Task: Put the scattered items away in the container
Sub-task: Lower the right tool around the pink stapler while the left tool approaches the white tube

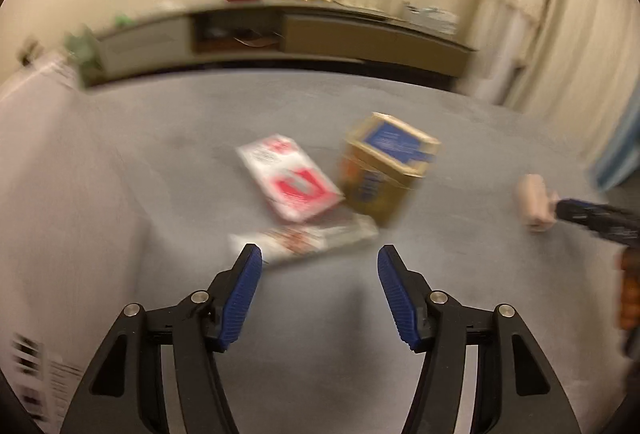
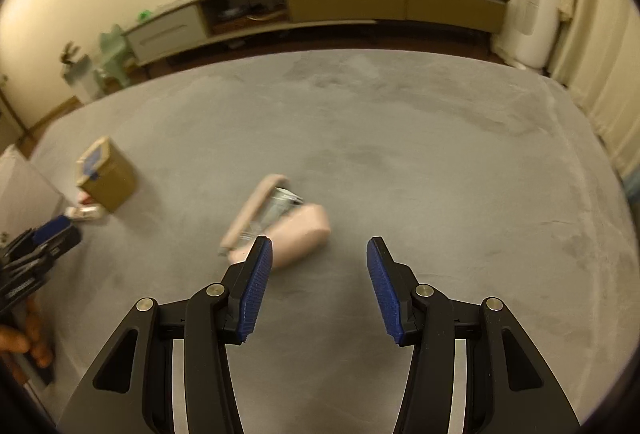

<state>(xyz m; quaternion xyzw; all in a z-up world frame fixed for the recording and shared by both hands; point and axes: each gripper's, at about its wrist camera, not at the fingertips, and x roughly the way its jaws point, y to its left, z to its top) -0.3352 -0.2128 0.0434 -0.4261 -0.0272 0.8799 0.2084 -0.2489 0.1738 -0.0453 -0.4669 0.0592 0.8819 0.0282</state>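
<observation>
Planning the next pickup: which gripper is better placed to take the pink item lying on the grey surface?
Right. The right gripper is open with the pink item just ahead of its fingers. The left gripper, also open, faces the long white packet instead.

free: bare grey table [image 2: 440, 154] right, far | blocked: gold box [image 1: 384, 170], red-white packet [image 1: 290, 182] clustered left
</observation>
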